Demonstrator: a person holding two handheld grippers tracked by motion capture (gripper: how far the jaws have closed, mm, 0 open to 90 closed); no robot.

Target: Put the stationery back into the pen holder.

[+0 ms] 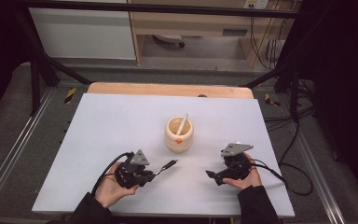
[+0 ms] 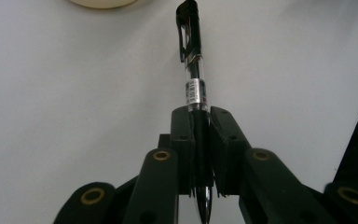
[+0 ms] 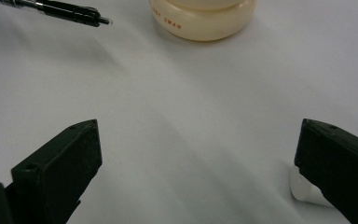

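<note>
My left gripper [image 1: 154,173] is shut on a black pen [image 1: 168,165] and sits near the front left of the table. In the left gripper view the pen [image 2: 195,79] runs straight out between the closed pads, clip end forward, toward a cream cup [image 2: 103,3]. The cup [image 1: 179,134] stands mid-table with an orange mark on its side and a white stick [image 1: 182,124] leaning inside it. My right gripper [image 1: 211,176] rests at the front right, jaws wide open with nothing between them [image 3: 198,135]. Its view shows the cup's base [image 3: 205,21] ahead and the pen's end [image 3: 70,11] at upper left.
The pale grey table top [image 1: 112,126] has a wooden strip along its far edge [image 1: 168,88]. Cables trail from both grippers, and more lie on the floor at the right [image 1: 293,140]. A small white piece [image 3: 303,189] shows beside the right jaw.
</note>
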